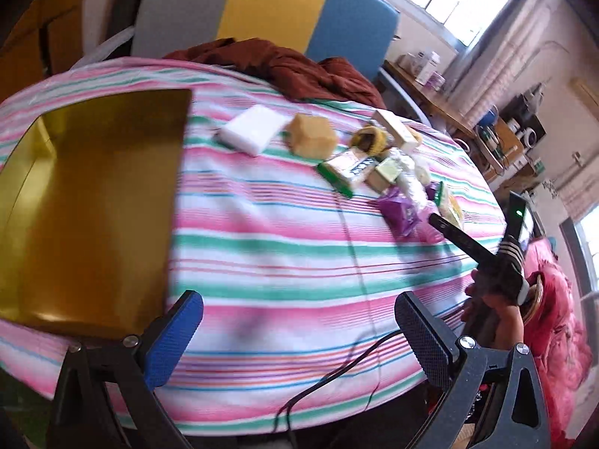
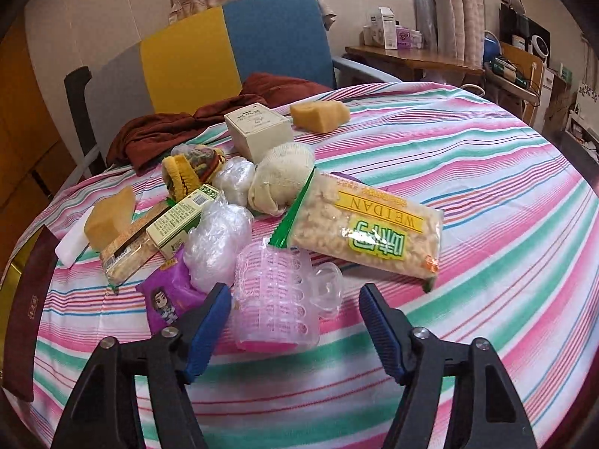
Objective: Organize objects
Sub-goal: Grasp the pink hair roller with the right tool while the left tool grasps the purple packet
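Observation:
In the right wrist view a pink see-through measuring cup [image 2: 273, 299] lies on its side between the blue pads of my right gripper [image 2: 295, 321]. The jaws are open and the right pad stands clear of the cup's handle. Around the cup lie a purple packet [image 2: 168, 295], crumpled clear plastic [image 2: 217, 247] and a macaroni bag [image 2: 367, 232]. In the left wrist view my left gripper [image 1: 299, 336] is open over bare striped cloth, with nothing between its fingers. An open gold box [image 1: 93, 202] sits just left of it. A hand [image 1: 498, 310] holds the right gripper at the pile's near edge.
Further back lie a beige box [image 2: 258, 127], a cream cloth ball [image 2: 280, 179], two yellow sponges [image 2: 318, 112], a white sponge [image 1: 251, 129], carton packs [image 2: 183, 217] and a yellow knitted piece [image 2: 187, 172]. A red-brown cloth [image 2: 179, 123] and a chair [image 2: 273, 37] are at the far edge. A black cable [image 1: 337, 374] crosses the near edge.

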The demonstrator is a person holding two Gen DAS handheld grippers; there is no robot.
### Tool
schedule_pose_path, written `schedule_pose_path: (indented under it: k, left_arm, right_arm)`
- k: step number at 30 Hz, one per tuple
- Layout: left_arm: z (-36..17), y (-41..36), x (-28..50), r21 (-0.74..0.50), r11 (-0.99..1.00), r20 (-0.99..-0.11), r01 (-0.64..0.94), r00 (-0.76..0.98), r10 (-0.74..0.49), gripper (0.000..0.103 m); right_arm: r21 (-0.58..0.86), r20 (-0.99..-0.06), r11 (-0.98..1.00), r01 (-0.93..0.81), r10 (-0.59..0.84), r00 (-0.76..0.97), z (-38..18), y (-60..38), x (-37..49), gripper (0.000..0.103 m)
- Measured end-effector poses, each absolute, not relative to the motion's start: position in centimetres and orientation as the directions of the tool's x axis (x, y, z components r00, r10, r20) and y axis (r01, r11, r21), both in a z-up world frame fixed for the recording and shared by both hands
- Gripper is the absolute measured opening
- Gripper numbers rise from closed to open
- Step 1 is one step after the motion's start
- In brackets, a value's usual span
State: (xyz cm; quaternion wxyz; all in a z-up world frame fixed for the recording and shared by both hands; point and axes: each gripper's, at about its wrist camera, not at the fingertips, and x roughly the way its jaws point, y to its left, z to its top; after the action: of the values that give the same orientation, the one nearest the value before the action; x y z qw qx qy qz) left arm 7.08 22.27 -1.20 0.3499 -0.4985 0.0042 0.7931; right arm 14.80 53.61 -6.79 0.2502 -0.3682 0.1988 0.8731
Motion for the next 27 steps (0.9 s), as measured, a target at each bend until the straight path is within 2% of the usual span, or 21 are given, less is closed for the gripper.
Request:
schedule_pose_path:
  k: [9, 14, 17, 25, 27]
  left_arm:
    - [-2.2, 29.0, 5.8, -0.282, -0.742, -0.803, -0.609, -0.274, 0.530, 0.103]
    - [-3.7, 33.6, 4.8, -0.329, -0.685, -0.789, -0.650, -0.208, 0.577, 0.103]
    - [-4.9, 36.6, 4.5, -0.313, -0.679, -0.802, -0.664, -0.198, 0.563, 0.103]
    - [-5.9, 42.6, 5.4, -0.186, -0.608, -0.770, -0.771, -0.270, 0.578, 0.102]
    - [-6.3, 43.4, 5.2, -0.130, -0.615, -0.768, -0.777, -0.314, 0.559, 0.094]
  right_arm:
    - [0.169, -0.684, -0.803, -0.571, 0.322, -0.655, -7.5, 53.3, 15.6, 0.060]
    - [0.205, -0.653, -0.751, -0.628, 0.373, -0.659, -7.7, 53.8, 18.0, 0.060]
    - [0.219, -0.652, -0.746, -0.629, 0.367, -0.663, -8.0, 54.1, 18.0, 0.060]
    - [0.240, -0.640, -0.744, -0.623, 0.361, -0.678, -8.4, 54.2, 18.1, 0.060]
    - [0.245, -0.638, -0.744, -0.622, 0.359, -0.681, -8.4, 54.2, 18.1, 0.060]
